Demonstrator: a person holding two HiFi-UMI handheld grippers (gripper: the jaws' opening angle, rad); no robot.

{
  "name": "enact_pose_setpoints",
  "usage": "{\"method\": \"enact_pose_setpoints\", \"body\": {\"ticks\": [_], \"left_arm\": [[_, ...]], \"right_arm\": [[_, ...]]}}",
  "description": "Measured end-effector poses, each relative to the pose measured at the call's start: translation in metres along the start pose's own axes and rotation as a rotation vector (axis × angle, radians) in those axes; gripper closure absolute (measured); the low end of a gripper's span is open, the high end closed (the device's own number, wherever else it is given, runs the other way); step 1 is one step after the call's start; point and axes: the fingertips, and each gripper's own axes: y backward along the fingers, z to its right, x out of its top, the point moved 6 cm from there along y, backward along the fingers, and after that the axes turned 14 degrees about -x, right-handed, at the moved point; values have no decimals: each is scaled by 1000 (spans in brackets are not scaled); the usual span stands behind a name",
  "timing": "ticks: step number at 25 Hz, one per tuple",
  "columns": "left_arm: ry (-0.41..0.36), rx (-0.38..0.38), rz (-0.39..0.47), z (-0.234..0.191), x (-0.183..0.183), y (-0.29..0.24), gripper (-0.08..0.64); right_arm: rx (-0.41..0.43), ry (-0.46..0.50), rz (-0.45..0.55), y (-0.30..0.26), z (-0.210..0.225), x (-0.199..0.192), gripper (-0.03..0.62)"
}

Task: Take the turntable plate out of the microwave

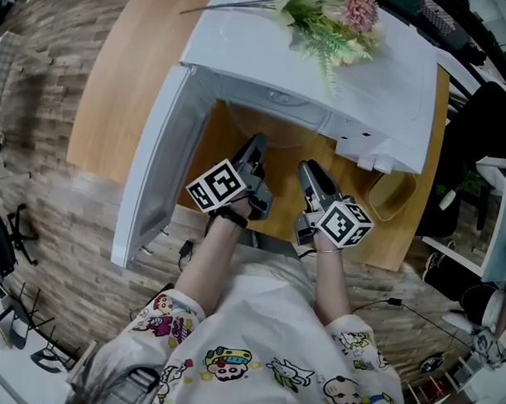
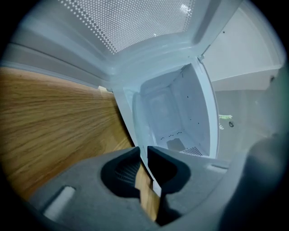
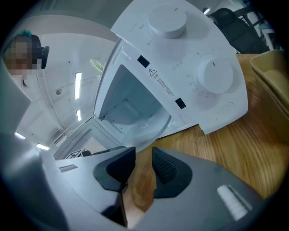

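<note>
The clear glass turntable plate [image 1: 272,131] sticks partly out of the open white microwave [image 1: 324,67]. My left gripper [image 1: 257,143] is rolled on its side in front of the cavity, and its jaws [image 2: 143,151] are nearly together on the plate's thin rim. Beyond them the glass [image 2: 235,122] shows faint reflections. My right gripper [image 1: 305,167] is beside it, to the right. In the right gripper view its jaws [image 3: 143,153] stand apart with only wood between them. The plate's curved edge [image 3: 131,113] lies just ahead of their tips.
The microwave door [image 1: 150,169] hangs open to the left over the wooden table [image 1: 133,77]. Artificial flowers [image 1: 334,22] lie on the microwave's top. A beige tray [image 1: 392,194] sits at the microwave's right front corner. Two dials [image 3: 212,76] face my right gripper.
</note>
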Motion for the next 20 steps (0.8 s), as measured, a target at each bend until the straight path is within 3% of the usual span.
{"method": "enact_pose_setpoints", "body": {"ticks": [11, 20], "left_arm": [[35, 7, -23, 1, -17, 18, 512], [52, 11, -21, -7, -16, 16, 508]], "right_arm": [[67, -238, -62, -26, 1, -14, 463], [89, -366, -46, -50, 2, -10, 463]]}}
